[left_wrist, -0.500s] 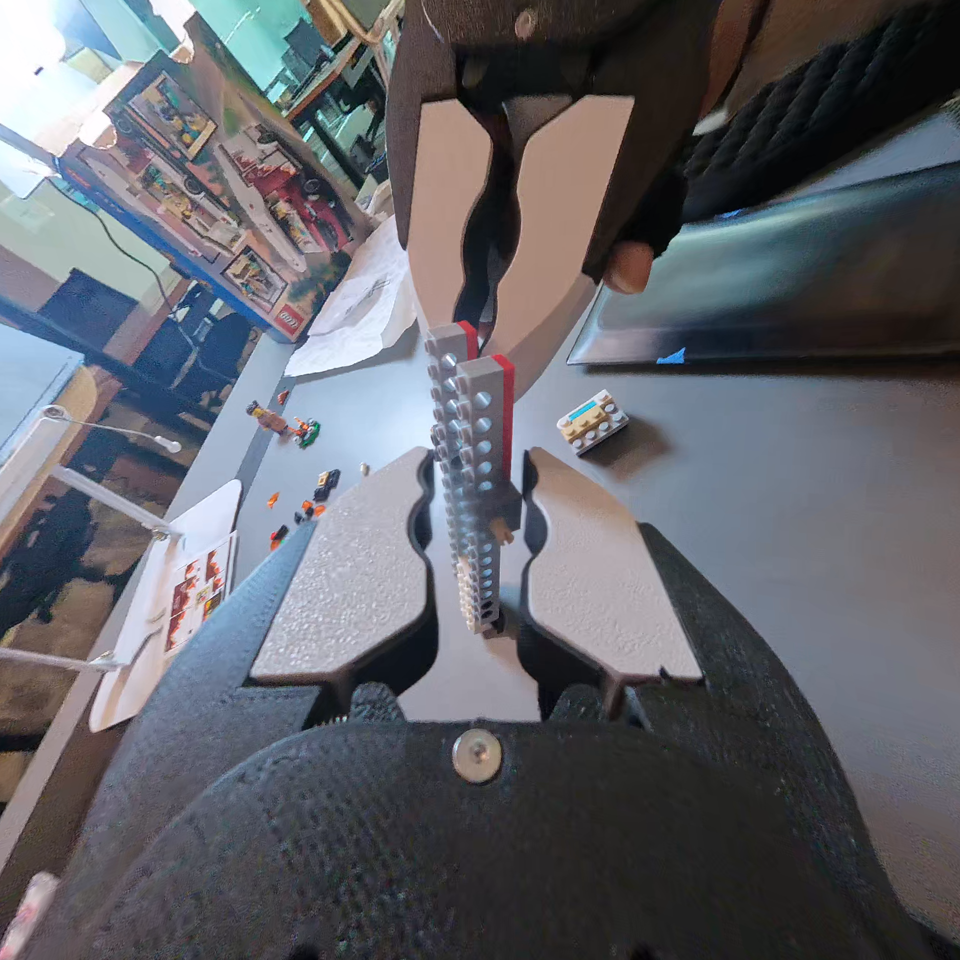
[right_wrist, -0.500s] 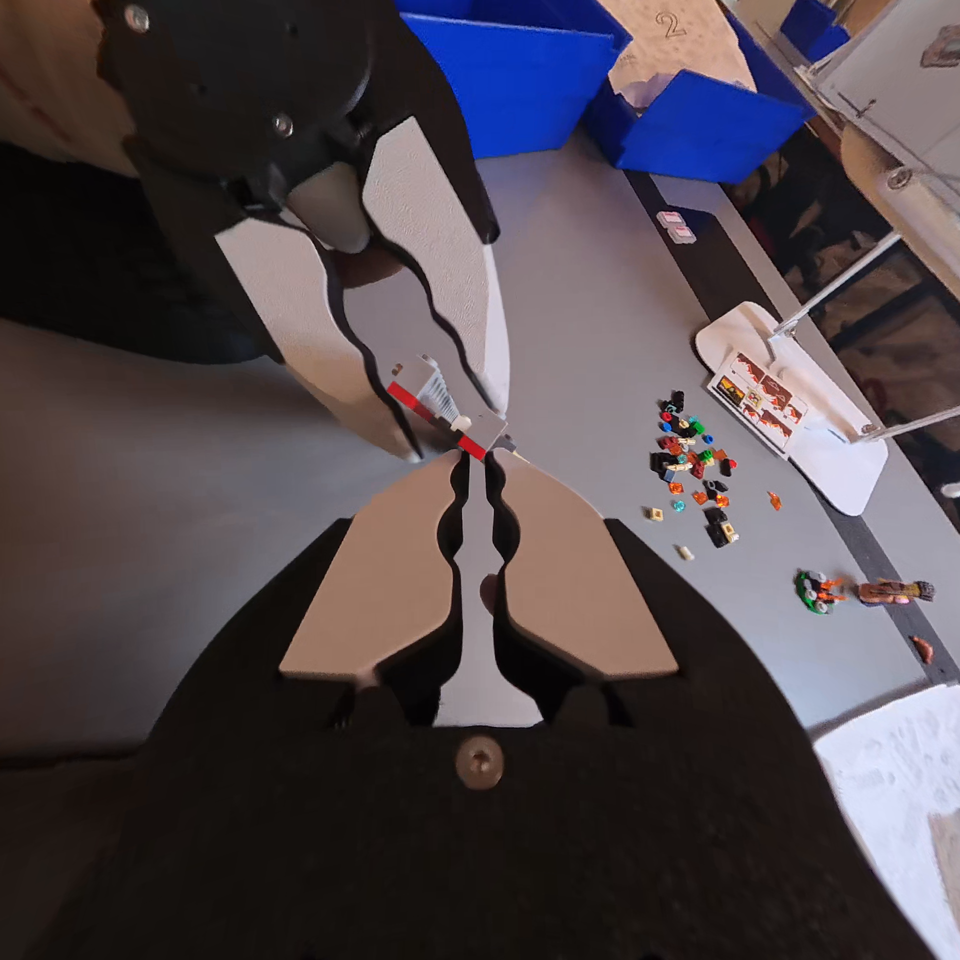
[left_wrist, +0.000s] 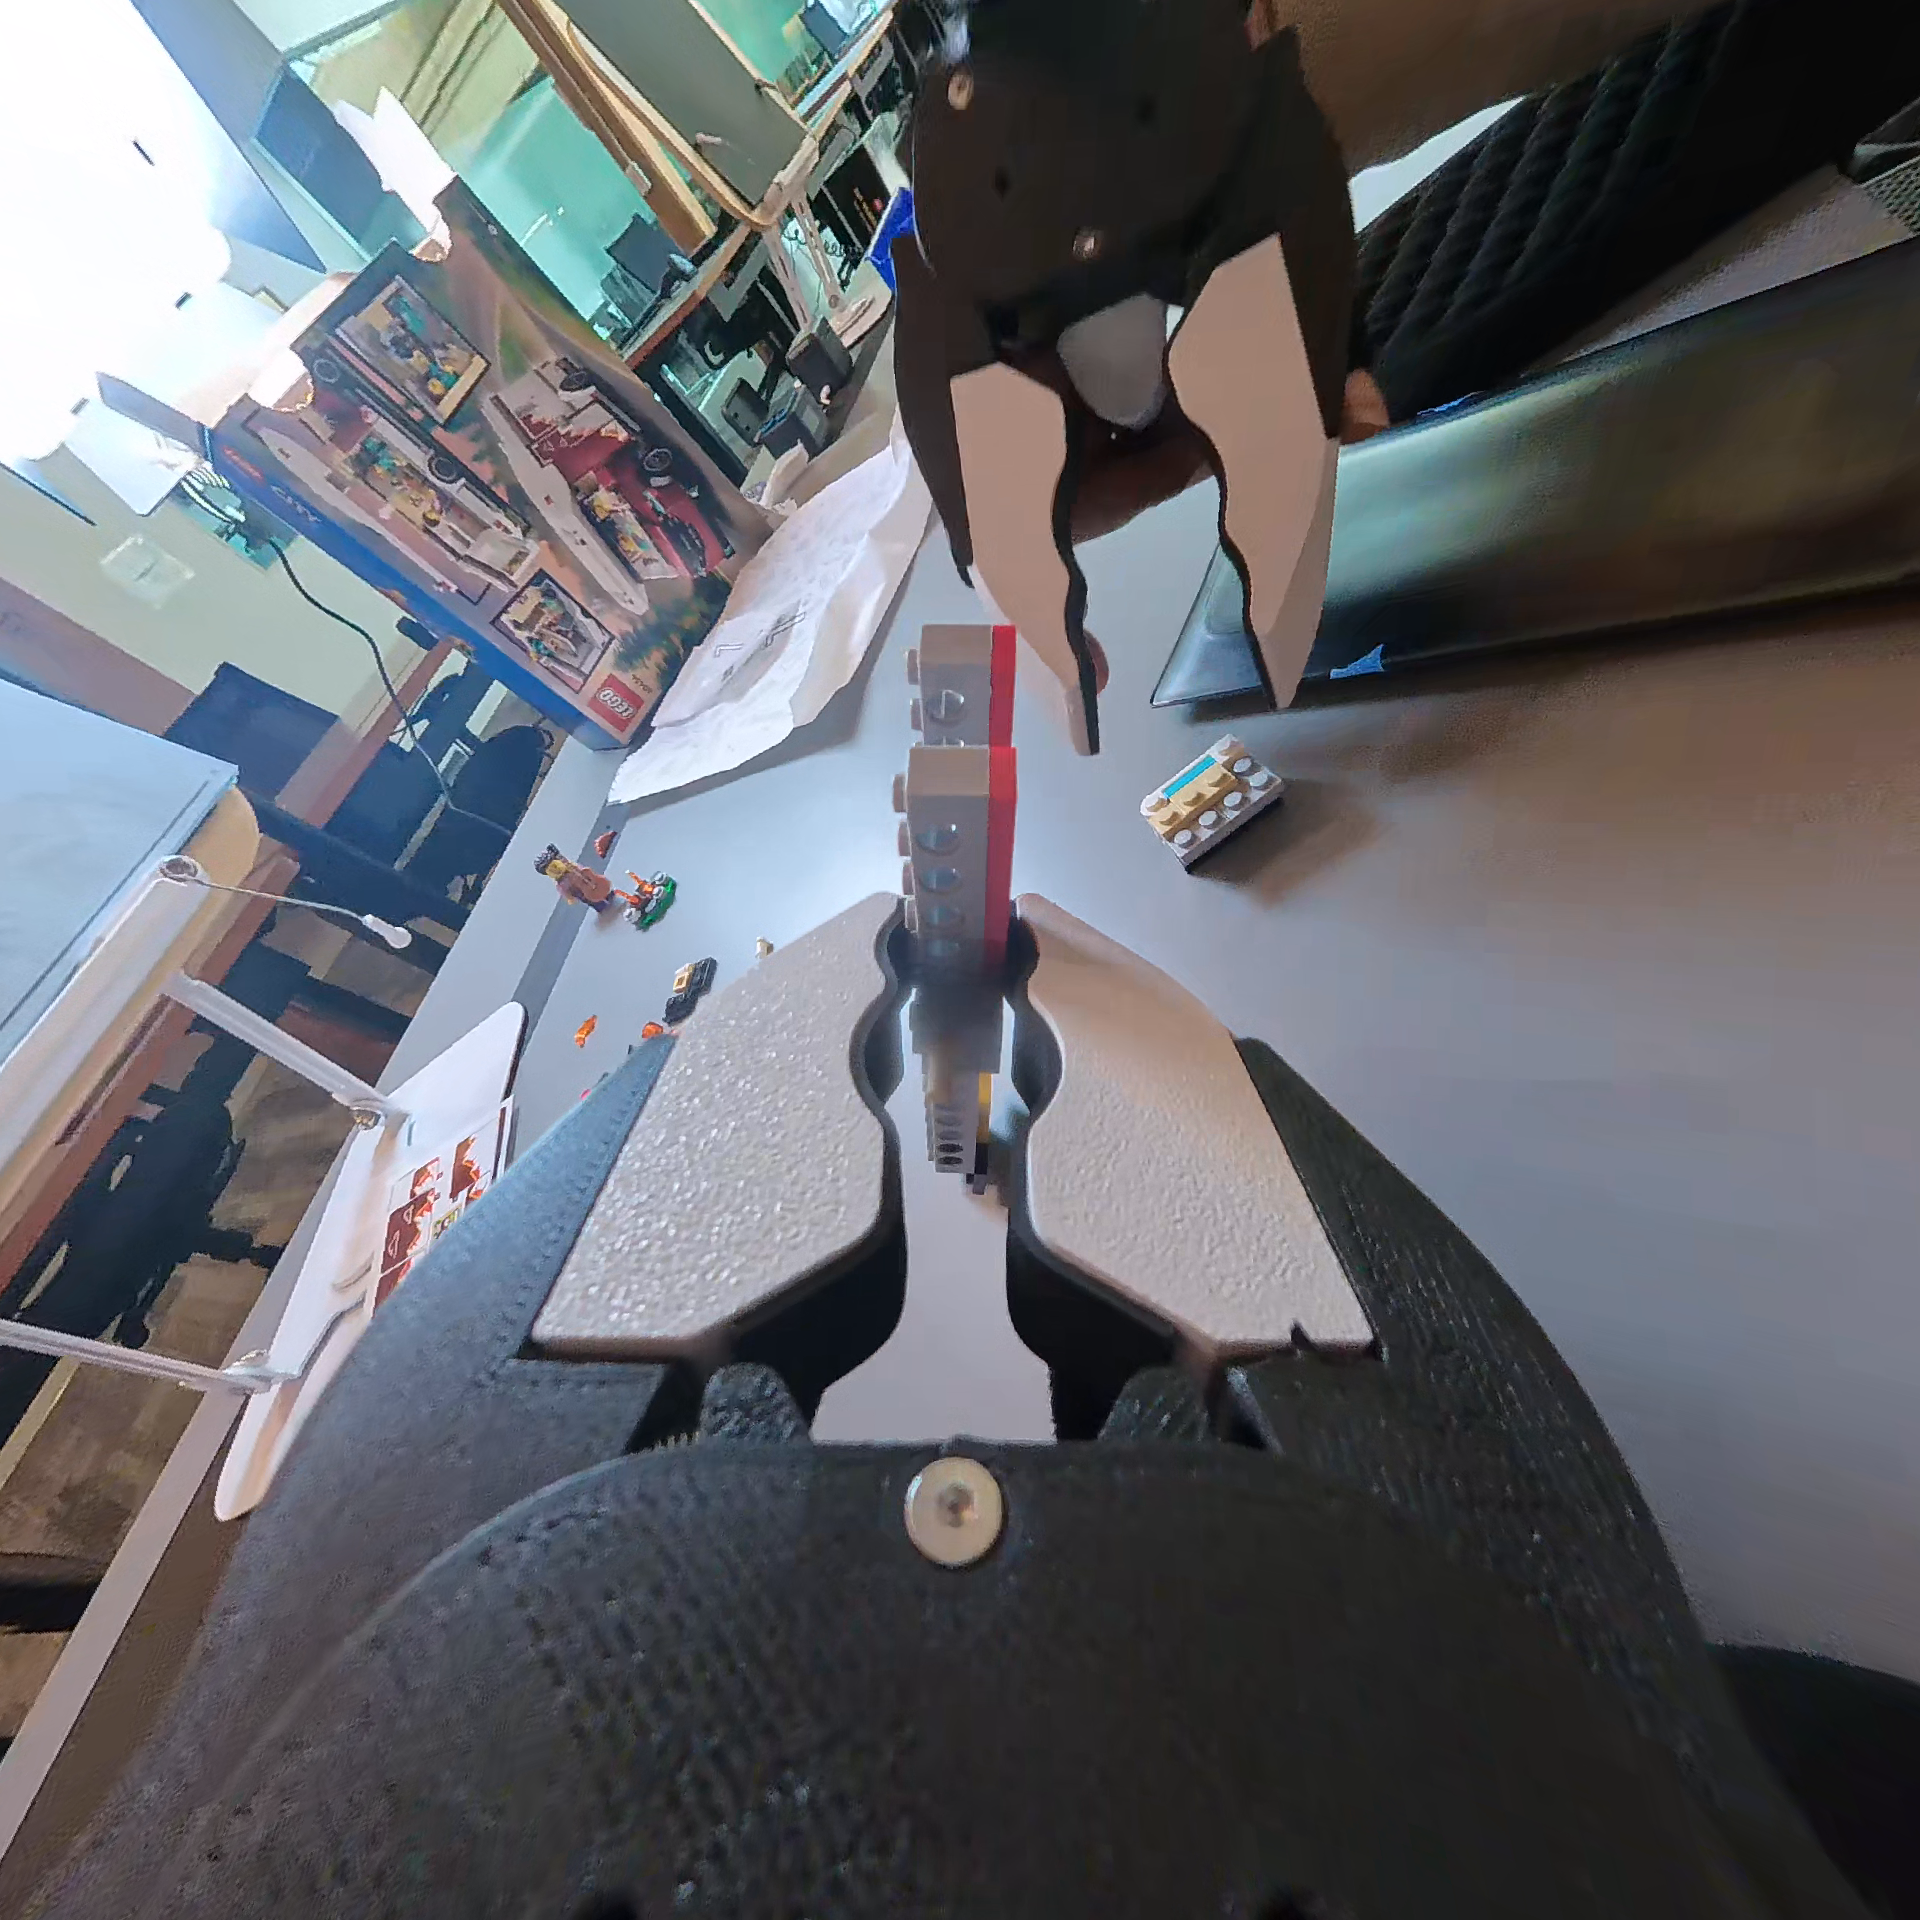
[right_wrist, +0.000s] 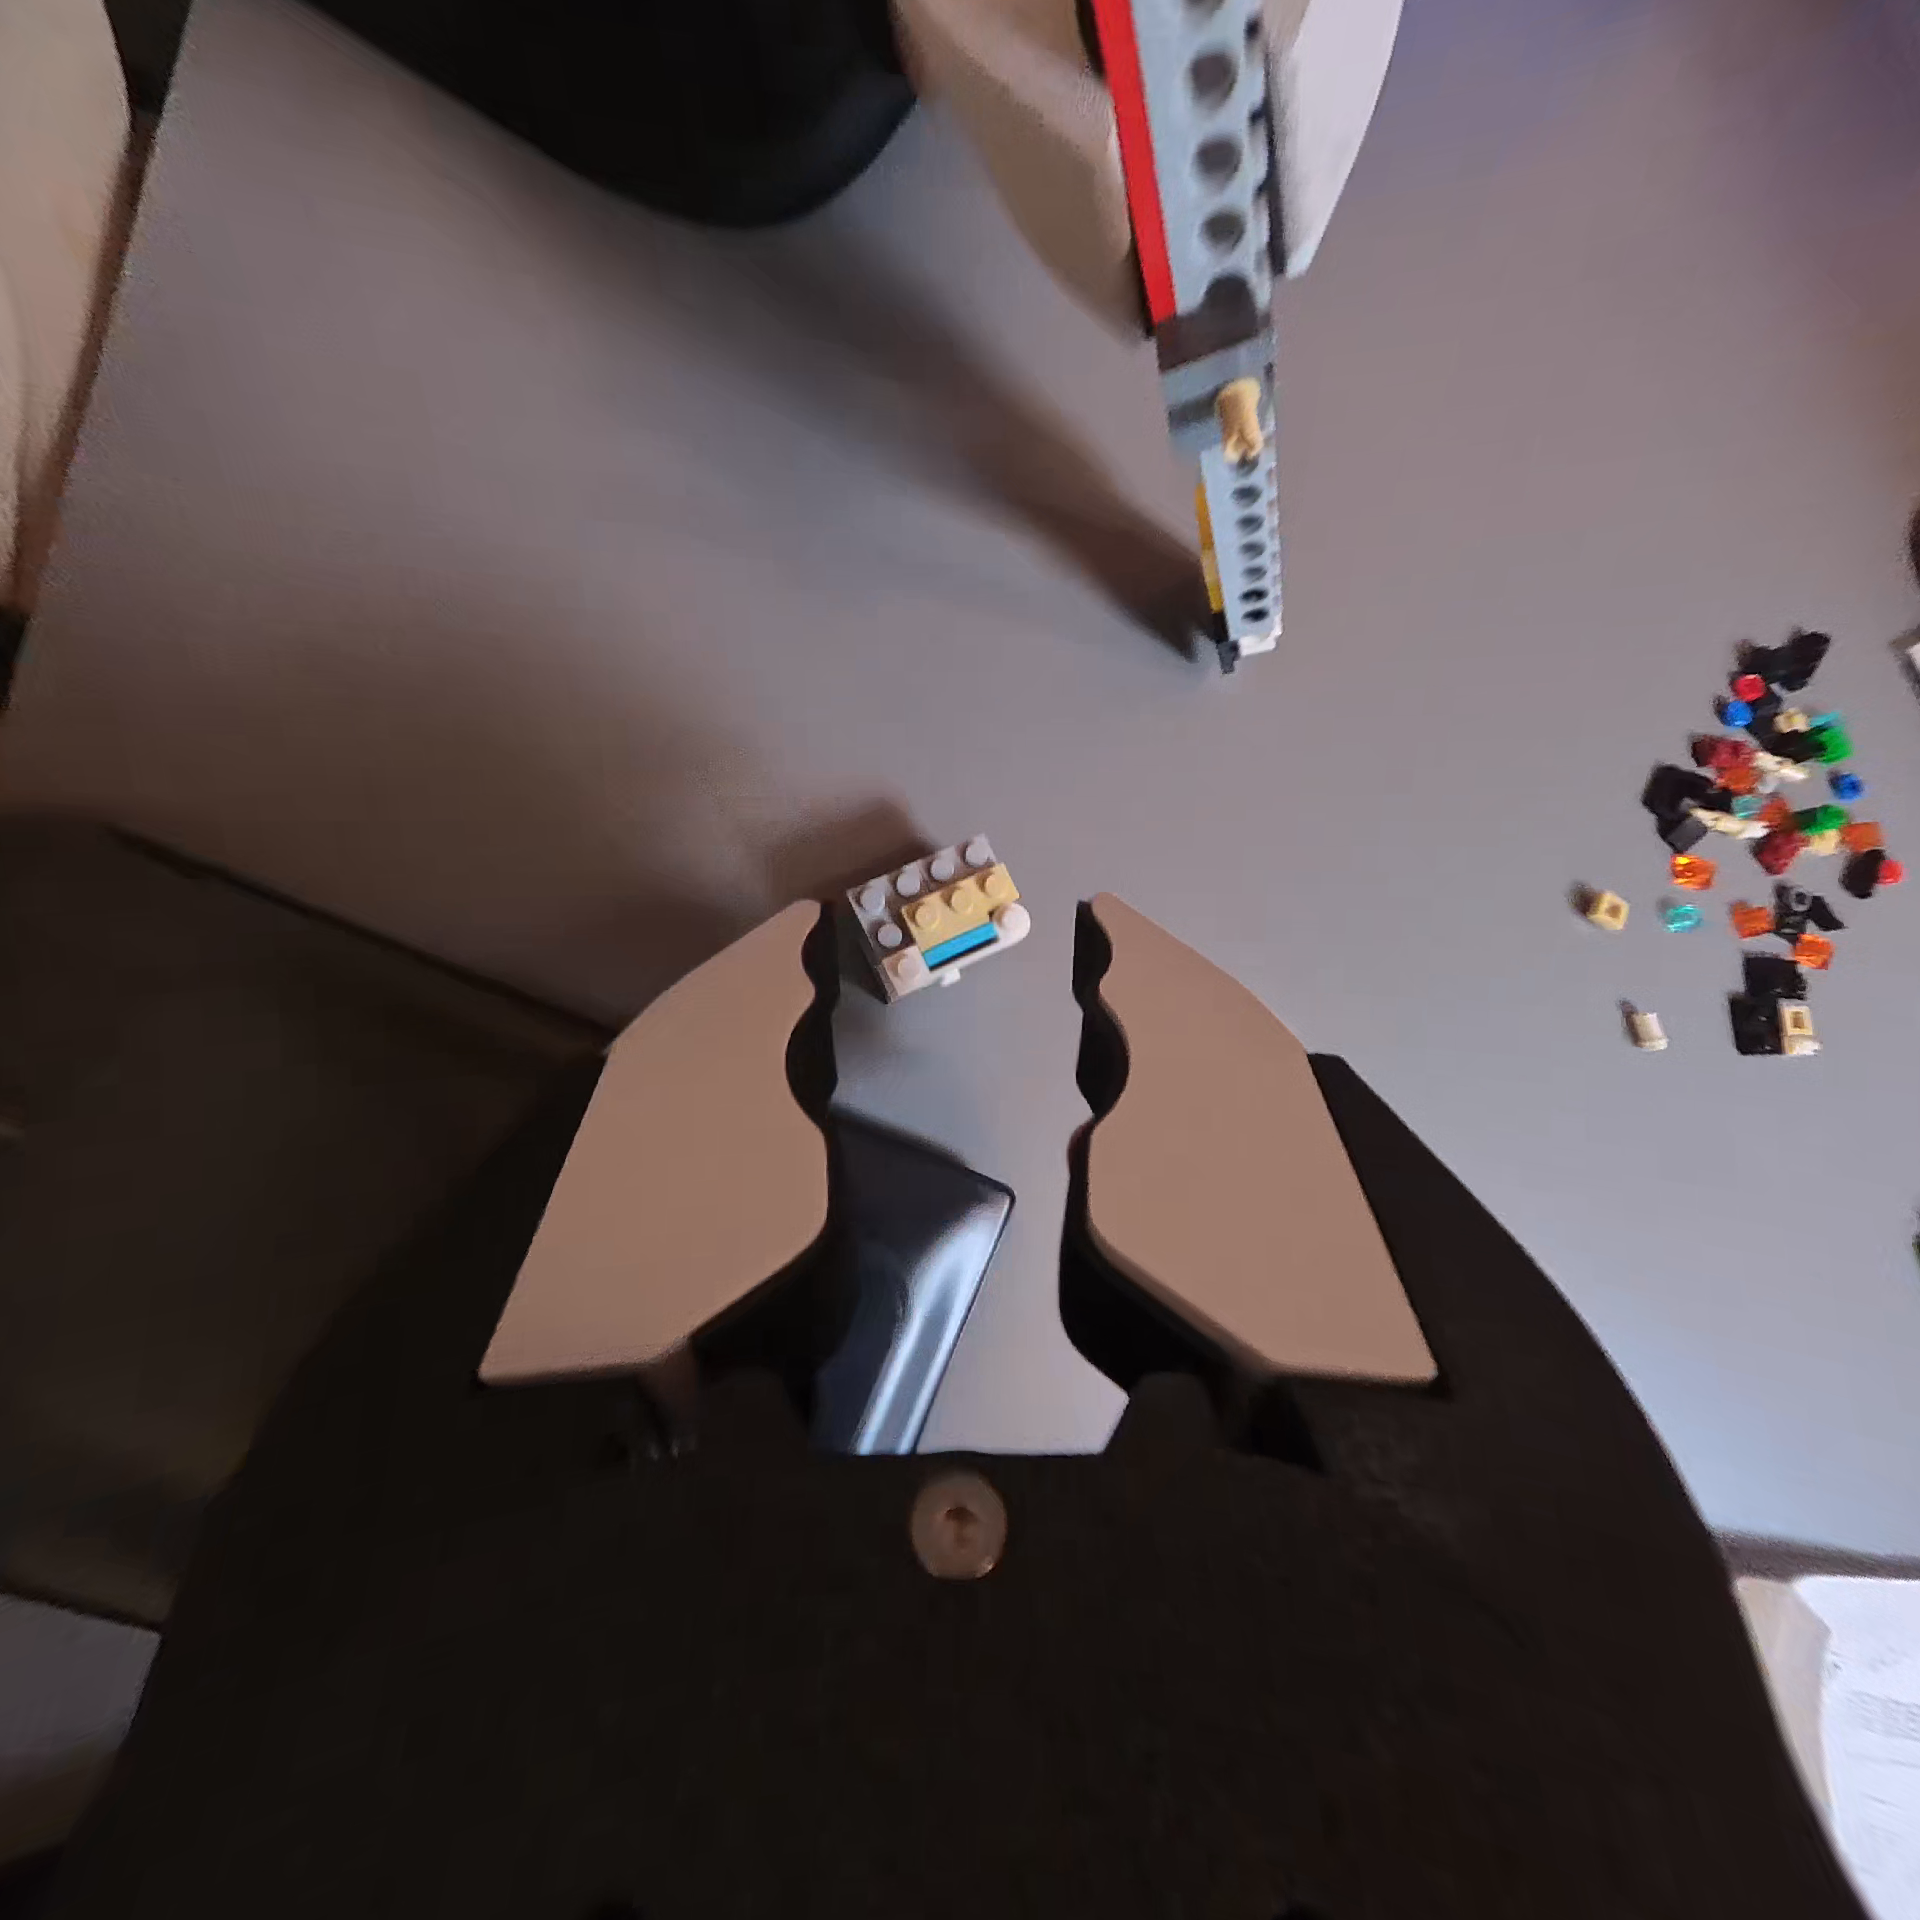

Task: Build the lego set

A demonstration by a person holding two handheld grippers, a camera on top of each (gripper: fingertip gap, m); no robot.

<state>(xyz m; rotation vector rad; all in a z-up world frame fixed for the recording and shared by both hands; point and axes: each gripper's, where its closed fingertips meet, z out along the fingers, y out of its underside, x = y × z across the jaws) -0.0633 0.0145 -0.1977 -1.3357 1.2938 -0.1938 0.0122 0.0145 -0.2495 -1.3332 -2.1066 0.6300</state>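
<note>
Left gripper (left_wrist: pixel 961 935) clamped on long grey-and-red studded lego beam assembly (left_wrist: pixel 961 831), held upright, lower end just above or touching grey tabletop (left_wrist: pixel 1507 1091); cannot tell which. Right gripper (right_wrist: pixel 951 920) spread wide, empty, hovering over small grey, tan and blue lego block (right_wrist: pixel 940 925) lying on tabletop just beside its left fingertip (right_wrist: pixel 790 935). Loose pile of small multicoloured lego pieces (right_wrist: pixel 1777 831) well apart to the right. Printed cardboard lego box (left_wrist: pixel 468 488) at far tabletop edge.
</note>
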